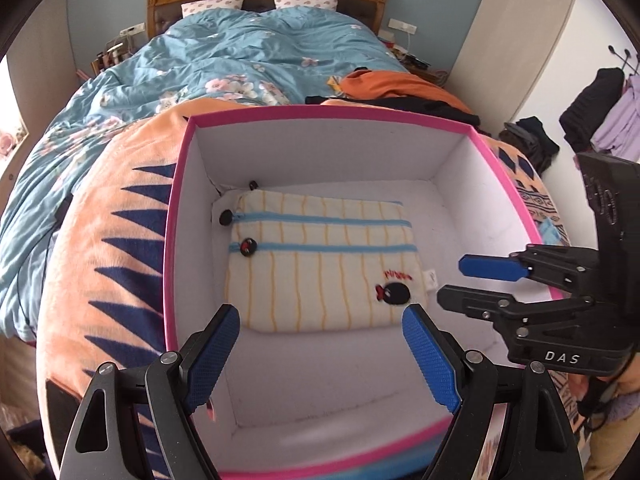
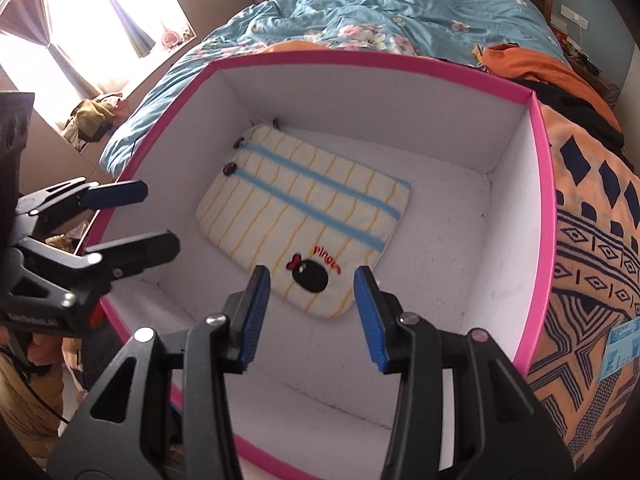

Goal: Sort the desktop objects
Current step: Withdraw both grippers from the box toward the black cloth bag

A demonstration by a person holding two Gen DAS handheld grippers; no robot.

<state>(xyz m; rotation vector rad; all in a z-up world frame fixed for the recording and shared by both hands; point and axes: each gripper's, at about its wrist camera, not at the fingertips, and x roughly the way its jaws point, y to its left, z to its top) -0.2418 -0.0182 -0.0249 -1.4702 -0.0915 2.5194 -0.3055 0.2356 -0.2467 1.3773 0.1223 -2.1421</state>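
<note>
A cream pouch (image 1: 324, 268) (image 2: 304, 216) with yellow stripes, blue zips and a black embroidered bird lies flat on the floor of a white box with a pink rim (image 1: 320, 110) (image 2: 360, 58). My left gripper (image 1: 320, 316) hovers over the box's near side, open, with nothing between its blue pads. Beside it on the right is my right gripper (image 1: 454, 280), reaching in over the rim. In the right wrist view, my right gripper (image 2: 312, 278) is open above the pouch's near corner and touches nothing. My left gripper (image 2: 158, 216) shows at the left, over the box's wall.
The box stands on an orange blanket (image 1: 120, 240) (image 2: 592, 240) with navy patterns, at the foot of a bed with a blue floral duvet (image 1: 248, 52). An orange garment (image 1: 392, 84) lies behind the box. A small blue card (image 2: 622, 340) rests on the blanket at the right.
</note>
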